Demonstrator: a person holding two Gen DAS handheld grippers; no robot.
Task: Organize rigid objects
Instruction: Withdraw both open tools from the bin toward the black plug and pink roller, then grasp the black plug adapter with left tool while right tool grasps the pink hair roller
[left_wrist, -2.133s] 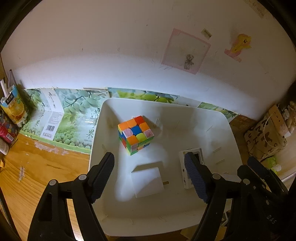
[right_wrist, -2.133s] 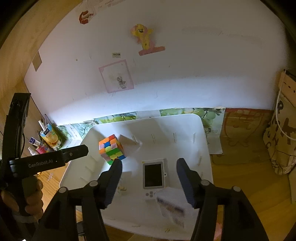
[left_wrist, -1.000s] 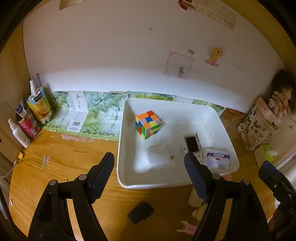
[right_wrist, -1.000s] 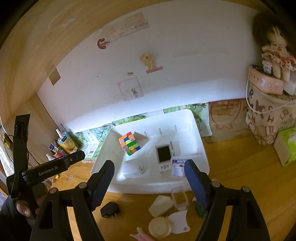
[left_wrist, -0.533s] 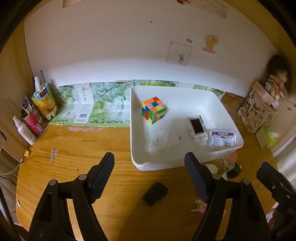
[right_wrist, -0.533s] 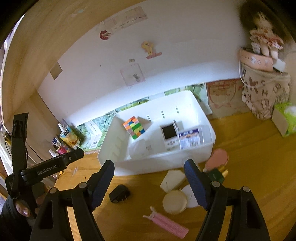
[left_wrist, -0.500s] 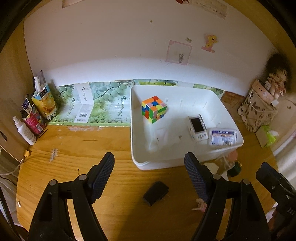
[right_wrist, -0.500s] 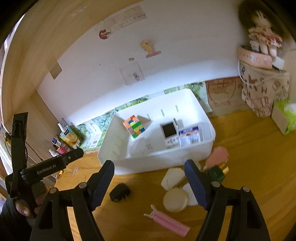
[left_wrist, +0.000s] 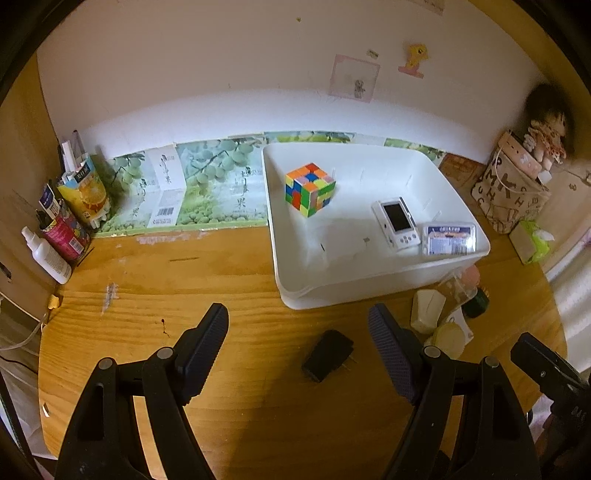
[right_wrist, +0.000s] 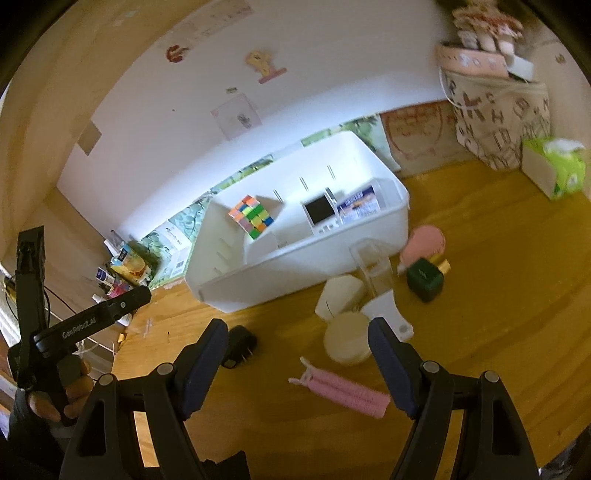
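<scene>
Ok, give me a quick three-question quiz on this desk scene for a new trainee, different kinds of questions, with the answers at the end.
1. True or false: the colour cube lies inside the white bin.
2. Multiple choice: what lies on the wooden desk nearest the left gripper? A) the black charger plug B) the pink comb C) the handheld game console
3. Fill in: both the left gripper and the right gripper are ____ and hold nothing.

Key: 1 true; 2 A; 3 open
</scene>
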